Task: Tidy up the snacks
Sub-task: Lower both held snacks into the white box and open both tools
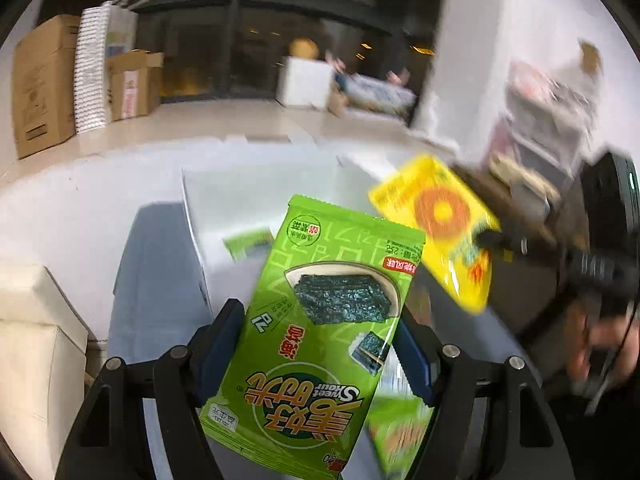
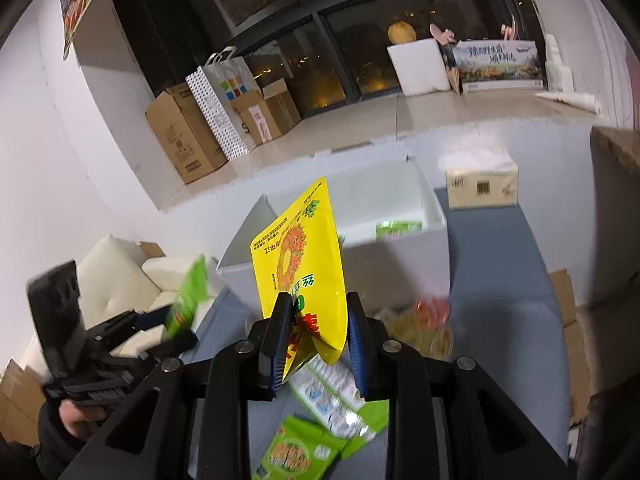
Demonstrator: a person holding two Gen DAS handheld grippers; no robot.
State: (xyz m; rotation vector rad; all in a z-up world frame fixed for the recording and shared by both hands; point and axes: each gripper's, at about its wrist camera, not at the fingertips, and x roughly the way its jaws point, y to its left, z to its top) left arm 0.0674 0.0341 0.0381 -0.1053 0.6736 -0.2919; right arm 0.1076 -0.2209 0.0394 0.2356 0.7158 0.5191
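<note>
A: Room's dim, dark windows far, cardboard boxes [image 2: 188, 136] far left. Blue-grey bench [image 2: 504, 300], white bin [image 2: 434, 216] on it, tissue box [image 2: 482, 188] far right of the bin.

B: Claws?

A: Left claw [image 1: 320, 356] pinching the green seaweed packet [image 1: 320, 328] across its lower half, packet raised above the bench, near side of the bin. Right claw [image 2: 318, 340] pinching the yellow snack bag [image 2: 300, 256] at its bottom edge, bag standing up, also short of the bin.

B: Anything in the bin?

A: One green packet [image 2: 398, 229], near right corner. More packets loose on the bench [image 2: 292, 452] under the right claw.

B: Handling?

A: My guess: light, thin foil, slick, crinkly, flexes easily. Yellow one is already creased at the grip. Seaweed likely brittle, so pinch the sealed edge, not the middle.
</note>
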